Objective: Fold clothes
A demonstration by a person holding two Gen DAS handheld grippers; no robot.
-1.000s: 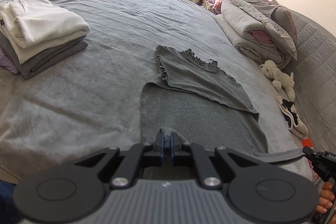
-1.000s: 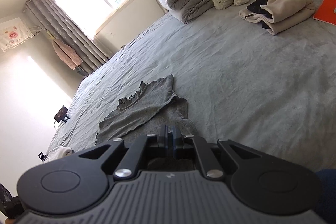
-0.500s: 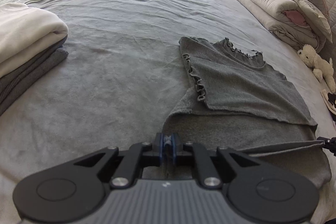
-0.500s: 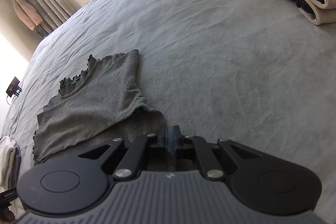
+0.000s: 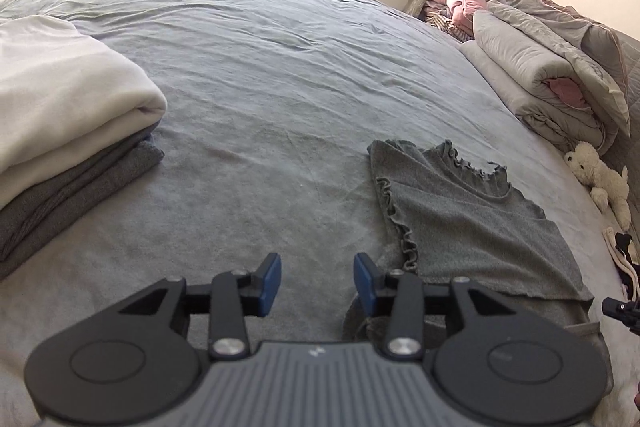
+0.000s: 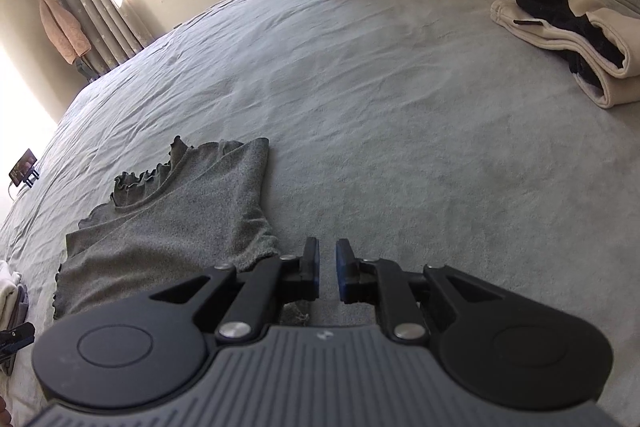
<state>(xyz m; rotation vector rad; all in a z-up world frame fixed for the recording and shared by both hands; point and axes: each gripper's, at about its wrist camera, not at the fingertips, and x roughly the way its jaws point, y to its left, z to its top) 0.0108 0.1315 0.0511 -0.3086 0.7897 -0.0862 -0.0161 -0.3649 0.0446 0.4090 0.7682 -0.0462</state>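
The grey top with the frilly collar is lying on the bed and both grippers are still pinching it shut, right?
Not quite. The grey top does lie on the bed, but neither gripper pinches it. The left wrist view shows the left gripper with its jaws wide apart and empty. The right wrist view shows the right gripper with a narrower gap, also empty.

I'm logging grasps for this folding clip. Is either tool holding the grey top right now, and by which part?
Nothing is held. The left tool and right tool both have open, empty jaws; the grey top lies on the bed.
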